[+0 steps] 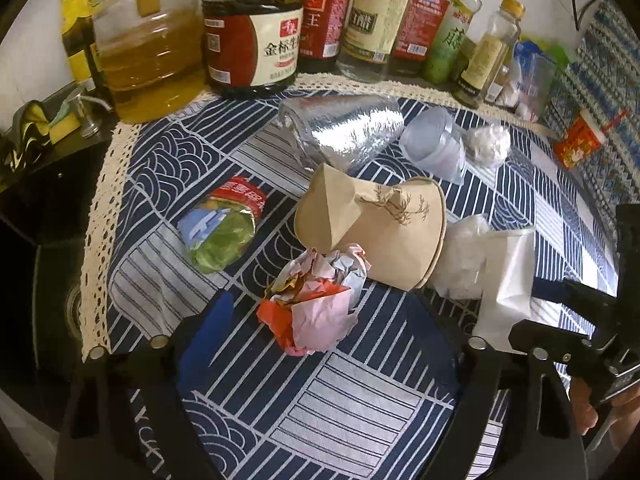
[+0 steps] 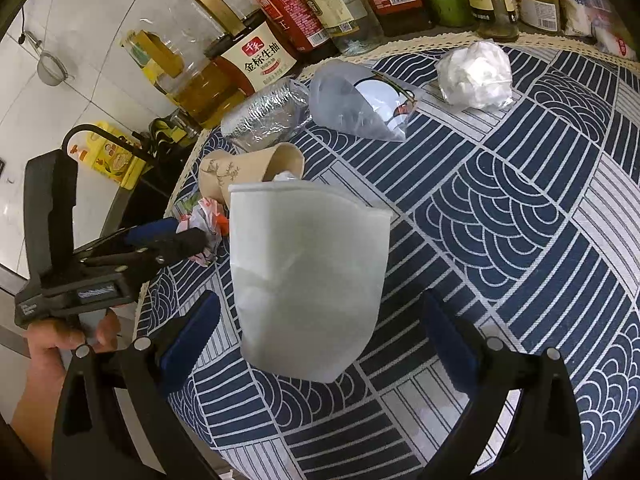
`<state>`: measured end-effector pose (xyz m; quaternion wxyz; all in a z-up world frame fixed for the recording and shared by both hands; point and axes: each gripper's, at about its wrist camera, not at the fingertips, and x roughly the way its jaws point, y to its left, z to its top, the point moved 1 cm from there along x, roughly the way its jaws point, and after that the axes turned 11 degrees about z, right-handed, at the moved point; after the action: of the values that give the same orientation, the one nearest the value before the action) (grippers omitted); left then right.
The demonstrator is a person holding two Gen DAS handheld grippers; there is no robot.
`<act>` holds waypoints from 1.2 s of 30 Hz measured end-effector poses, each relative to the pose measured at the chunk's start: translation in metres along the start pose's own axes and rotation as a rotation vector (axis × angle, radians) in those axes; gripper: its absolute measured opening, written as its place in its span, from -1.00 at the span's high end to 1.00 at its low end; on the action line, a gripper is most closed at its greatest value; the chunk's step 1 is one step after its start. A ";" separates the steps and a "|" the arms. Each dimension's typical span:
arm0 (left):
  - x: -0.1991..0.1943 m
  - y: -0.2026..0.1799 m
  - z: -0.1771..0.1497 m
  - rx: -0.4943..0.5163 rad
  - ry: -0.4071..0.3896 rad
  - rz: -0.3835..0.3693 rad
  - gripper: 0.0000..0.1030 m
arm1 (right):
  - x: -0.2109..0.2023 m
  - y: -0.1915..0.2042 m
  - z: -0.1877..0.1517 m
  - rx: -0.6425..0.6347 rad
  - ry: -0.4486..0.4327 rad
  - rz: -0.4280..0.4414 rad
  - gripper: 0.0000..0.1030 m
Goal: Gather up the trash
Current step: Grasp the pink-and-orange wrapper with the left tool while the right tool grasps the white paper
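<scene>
A crumpled pink and orange paper ball (image 1: 312, 308) lies on the navy patterned cloth (image 1: 360, 408), between the spread fingers of my left gripper (image 1: 326, 320). The blue pad (image 1: 208, 332) stands clear of the paper, so that gripper is open. Just behind the ball a brown paper cup (image 1: 372, 228) lies on its side. In the right wrist view a white pouch (image 2: 308, 280) stands upright between the wide fingers of my right gripper (image 2: 320, 304), which is open, its pads apart from the pouch. My left gripper (image 2: 184, 240) points at the paper ball (image 2: 208, 216).
More litter lies around: a green and red wrapper (image 1: 224, 232), a silver foil bag (image 1: 344, 128), a clear plastic cup (image 1: 436, 144) and a white tissue wad (image 1: 488, 144). Sauce and oil bottles (image 1: 256, 48) line the back. A dark sink (image 1: 60, 280) drops off at the left.
</scene>
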<state>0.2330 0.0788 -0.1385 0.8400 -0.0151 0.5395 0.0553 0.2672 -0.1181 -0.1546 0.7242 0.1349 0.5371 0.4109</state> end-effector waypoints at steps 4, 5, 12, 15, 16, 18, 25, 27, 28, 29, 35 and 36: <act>0.005 -0.002 0.001 0.005 0.006 0.010 -0.56 | 0.002 -0.001 0.001 -0.008 -0.005 0.001 -0.90; 0.006 -0.002 0.002 0.008 0.005 0.014 -0.49 | 0.001 -0.001 0.001 -0.011 -0.008 -0.002 -0.86; 0.014 -0.003 0.002 0.020 0.016 0.022 -0.06 | 0.002 0.000 0.001 -0.027 -0.006 -0.001 -0.45; 0.015 -0.005 0.001 0.041 0.015 0.032 0.05 | 0.002 0.000 0.001 -0.034 -0.007 0.001 -0.44; 0.014 -0.005 0.001 0.039 0.010 0.032 0.09 | 0.001 0.001 0.001 -0.033 -0.009 0.000 -0.44; 0.012 -0.003 0.001 0.034 -0.001 0.034 0.10 | 0.000 0.000 0.000 -0.032 -0.014 -0.002 -0.44; 0.003 -0.002 0.000 0.026 -0.016 0.034 0.11 | -0.010 -0.001 -0.004 -0.021 -0.031 -0.004 -0.44; -0.001 -0.002 -0.002 0.020 -0.020 0.029 0.11 | -0.013 0.000 -0.006 -0.023 -0.035 -0.009 -0.44; -0.003 -0.002 -0.002 0.018 -0.022 0.026 0.11 | -0.016 0.000 -0.007 -0.021 -0.037 -0.010 -0.44; -0.005 -0.002 -0.003 0.018 -0.025 0.025 0.11 | -0.018 0.000 -0.008 -0.020 -0.040 -0.012 -0.44; -0.019 -0.005 -0.011 0.016 -0.041 0.016 0.11 | -0.031 0.007 -0.016 -0.028 -0.061 -0.023 -0.44; -0.022 -0.005 -0.013 0.015 -0.045 0.015 0.11 | -0.033 0.009 -0.018 -0.028 -0.064 -0.025 -0.44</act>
<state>0.2130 0.0707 -0.1238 0.8516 -0.0033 0.5211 0.0578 0.2440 -0.1415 -0.1338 0.7477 0.1310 0.5096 0.4051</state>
